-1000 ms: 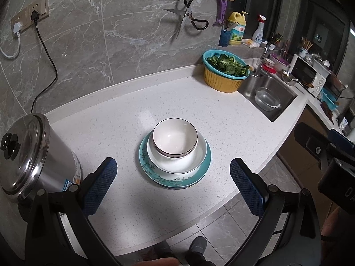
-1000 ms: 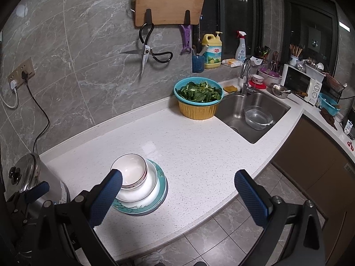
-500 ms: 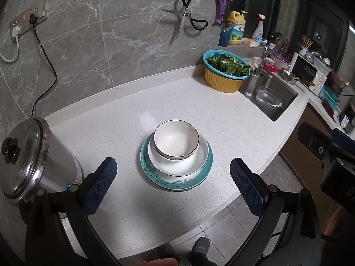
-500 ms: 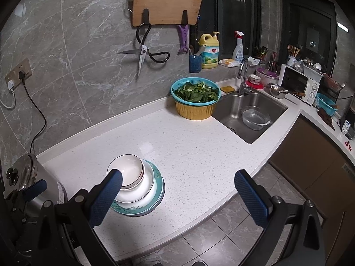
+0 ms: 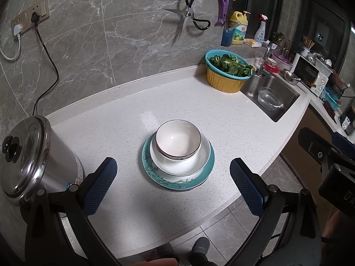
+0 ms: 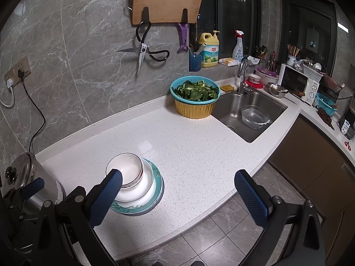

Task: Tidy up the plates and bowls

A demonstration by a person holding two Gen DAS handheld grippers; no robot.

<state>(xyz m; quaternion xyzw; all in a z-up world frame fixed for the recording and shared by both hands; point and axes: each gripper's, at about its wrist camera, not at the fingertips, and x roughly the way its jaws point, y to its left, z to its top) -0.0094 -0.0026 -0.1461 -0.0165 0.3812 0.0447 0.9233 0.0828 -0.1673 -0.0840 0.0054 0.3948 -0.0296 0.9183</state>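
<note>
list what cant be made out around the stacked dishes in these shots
- Right wrist view: the left pad of the right tongs covers the small bowl's near rim.
- Both views: the white dish hides most of the teal plate's pattern.
- Left wrist view: the steel pot's base is behind the left tongs.

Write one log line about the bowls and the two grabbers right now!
stack: small bowl in white bowl on teal plate, on counter | left gripper: open, empty | right gripper: open, empty

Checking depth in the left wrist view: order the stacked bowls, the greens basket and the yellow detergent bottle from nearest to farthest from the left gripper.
1. Stacked bowls, centre counter, just ahead of the left gripper.
2. Greens basket, right, beside the sink.
3. Yellow detergent bottle, far right, on the ledge.
</note>
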